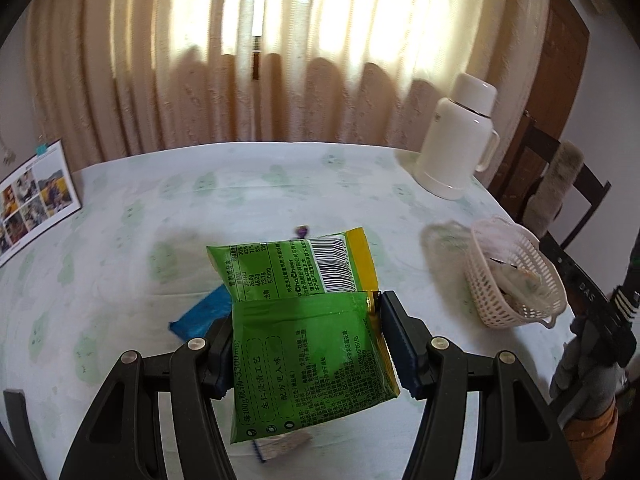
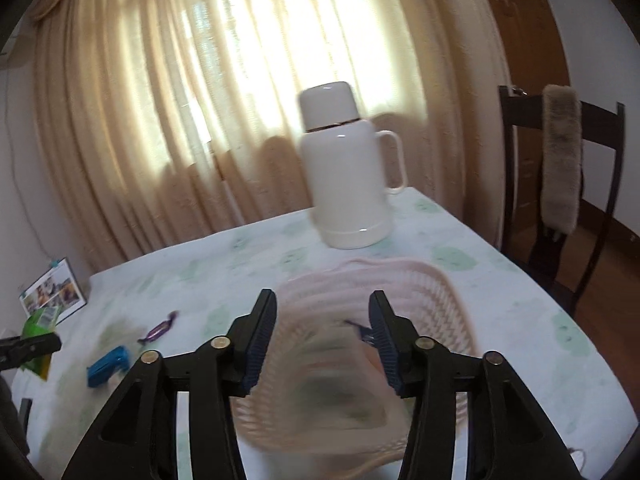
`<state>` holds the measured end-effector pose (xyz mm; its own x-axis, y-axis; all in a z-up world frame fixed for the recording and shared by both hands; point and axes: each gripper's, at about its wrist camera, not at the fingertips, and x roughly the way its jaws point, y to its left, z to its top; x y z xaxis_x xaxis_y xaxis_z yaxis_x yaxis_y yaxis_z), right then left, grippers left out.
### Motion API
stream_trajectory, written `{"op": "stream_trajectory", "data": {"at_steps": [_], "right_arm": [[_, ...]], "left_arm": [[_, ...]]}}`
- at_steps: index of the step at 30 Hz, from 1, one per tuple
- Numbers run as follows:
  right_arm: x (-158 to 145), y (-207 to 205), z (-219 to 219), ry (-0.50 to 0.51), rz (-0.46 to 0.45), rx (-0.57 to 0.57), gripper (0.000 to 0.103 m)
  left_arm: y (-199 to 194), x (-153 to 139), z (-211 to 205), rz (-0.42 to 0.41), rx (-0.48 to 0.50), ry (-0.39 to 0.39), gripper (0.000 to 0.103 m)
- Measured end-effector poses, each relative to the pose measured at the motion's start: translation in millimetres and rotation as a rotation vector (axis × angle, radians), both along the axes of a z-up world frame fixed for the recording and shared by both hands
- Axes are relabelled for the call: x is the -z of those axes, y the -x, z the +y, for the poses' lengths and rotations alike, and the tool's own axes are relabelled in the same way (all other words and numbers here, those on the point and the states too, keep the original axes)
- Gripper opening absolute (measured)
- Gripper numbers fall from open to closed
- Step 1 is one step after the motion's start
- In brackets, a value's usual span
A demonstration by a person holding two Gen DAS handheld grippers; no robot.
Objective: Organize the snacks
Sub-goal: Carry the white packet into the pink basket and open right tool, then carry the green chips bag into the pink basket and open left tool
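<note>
The green snack bag point(image 1: 308, 344) carries most of the print. On its folded-up upper half sits a barcode point(image 1: 334, 266) on a white patch, and beside it the brand "ChaCheer" in dark letters, next to a nutrition table with figures such as "570mg" and "23.1g" — the rest of the table is too small to make out. On the lower half, a dashed oval frames "每100g脱油≥3300mg", with "生仁浸渍工艺" and "配方更入味" in boxes beside it. Fine Chinese print fills the remainder, unreadable. At the right edge, a dark strap point(image 1: 586, 292) shows the letters "DAS".
</note>
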<state>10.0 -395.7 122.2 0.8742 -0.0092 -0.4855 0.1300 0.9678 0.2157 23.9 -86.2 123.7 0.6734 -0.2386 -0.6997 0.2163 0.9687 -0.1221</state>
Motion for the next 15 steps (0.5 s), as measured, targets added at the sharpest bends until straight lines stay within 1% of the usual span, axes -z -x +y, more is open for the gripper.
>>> {"op": "stream_trajectory", "data": {"at_steps": [1, 5, 9, 15], "right_arm": [[1, 2, -4, -0.003, -0.002, 0.007, 0.056], [8, 5, -12, -0.024, -0.011, 0.04, 0.056], [16, 12, -24, -0.068, -0.019, 0.074, 0.056], [11, 29, -44, -0.109, -0.09, 0.168, 0.056]], "left_arm": [[0, 0, -4, -0.001, 0.008, -0.005, 0.058], [0, 0, -26, 0.005, 0.046, -0.026, 0.058], [-3, 1, -54, 0.009, 0.095, -0.049, 0.058], [-11, 4, -105, 0.024, 0.19, -0.064, 0.058]]}}
